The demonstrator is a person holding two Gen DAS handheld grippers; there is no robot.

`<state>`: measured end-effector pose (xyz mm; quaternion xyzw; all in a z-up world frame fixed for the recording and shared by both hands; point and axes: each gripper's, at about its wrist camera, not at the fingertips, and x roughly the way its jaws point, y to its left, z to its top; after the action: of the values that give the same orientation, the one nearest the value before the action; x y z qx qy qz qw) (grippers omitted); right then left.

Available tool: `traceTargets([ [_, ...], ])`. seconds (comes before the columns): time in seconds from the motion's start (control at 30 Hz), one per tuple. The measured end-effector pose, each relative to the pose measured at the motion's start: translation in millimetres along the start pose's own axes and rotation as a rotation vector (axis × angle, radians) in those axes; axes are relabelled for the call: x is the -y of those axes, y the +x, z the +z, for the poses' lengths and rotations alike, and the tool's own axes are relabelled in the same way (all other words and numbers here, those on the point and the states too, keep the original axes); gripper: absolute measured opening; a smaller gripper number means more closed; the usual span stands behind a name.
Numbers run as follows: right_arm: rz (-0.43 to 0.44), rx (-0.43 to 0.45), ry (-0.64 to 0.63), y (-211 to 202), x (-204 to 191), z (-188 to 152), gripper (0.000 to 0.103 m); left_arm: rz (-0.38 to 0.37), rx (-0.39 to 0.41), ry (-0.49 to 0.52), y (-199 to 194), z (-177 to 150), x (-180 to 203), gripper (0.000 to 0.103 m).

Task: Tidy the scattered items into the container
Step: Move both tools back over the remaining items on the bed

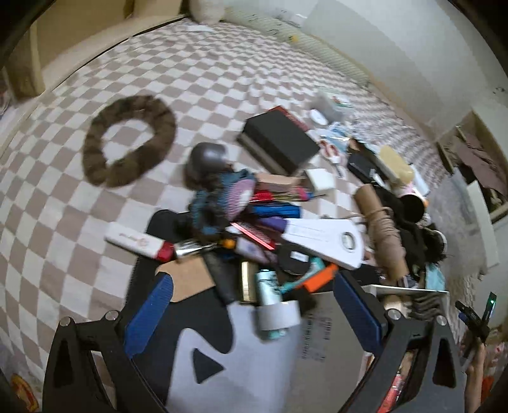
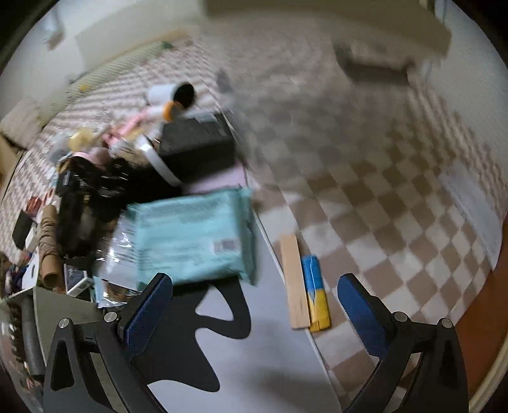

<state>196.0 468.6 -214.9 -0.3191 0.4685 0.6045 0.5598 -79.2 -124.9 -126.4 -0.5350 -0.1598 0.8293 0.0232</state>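
Your left wrist camera looks steeply down, close over the clutter pile (image 1: 254,222) on the checkered rug (image 1: 63,206). Your right wrist camera also tilts down, close, but blurred. Both views share the twine-wrapped cardboard tube (image 1: 381,235) (image 2: 47,247) and grey sheet (image 1: 241,349) (image 2: 254,365).

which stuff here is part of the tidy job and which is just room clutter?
Job items:
teal packet
wooden stick
blue-yellow pack
white fan-shaped tool
twine roll
black box

Just lying about:
brown furry ring
checkered rug
cushion
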Motion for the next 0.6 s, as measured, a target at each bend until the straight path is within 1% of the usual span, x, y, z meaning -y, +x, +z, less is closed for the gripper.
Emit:
traceTargets([
  [0.13, -0.014, -0.048, 0.067, 13, 17, 0, 0.103, 0.034, -0.015, -0.015, 9, 2, -11, 0.101],
  [0.3, -0.07, -0.069, 0.071, 20, 27, -1, 0.103, 0.118, -0.029, -0.017, 26, 3, -22, 0.101],
  [0.37, -0.087, -0.079, 0.072, 23, 30, -1, 0.103, 0.154, -0.051, -0.011, 35, 1, -25, 0.101],
  [0.47, -0.062, -0.102, 0.066, 26, 31, -4, 0.102, 0.188, -0.072, 0.002, 45, 0, -27, 0.101],
  [0.57, -0.04, -0.127, 0.048, 30, 29, -7, 0.095, 0.217, -0.088, 0.013, 52, -1, -29, 0.101],
  [0.6, -0.041, -0.134, 0.038, 32, 27, -8, 0.095, 0.227, -0.093, 0.017, 55, -1, -29, 0.101],
])
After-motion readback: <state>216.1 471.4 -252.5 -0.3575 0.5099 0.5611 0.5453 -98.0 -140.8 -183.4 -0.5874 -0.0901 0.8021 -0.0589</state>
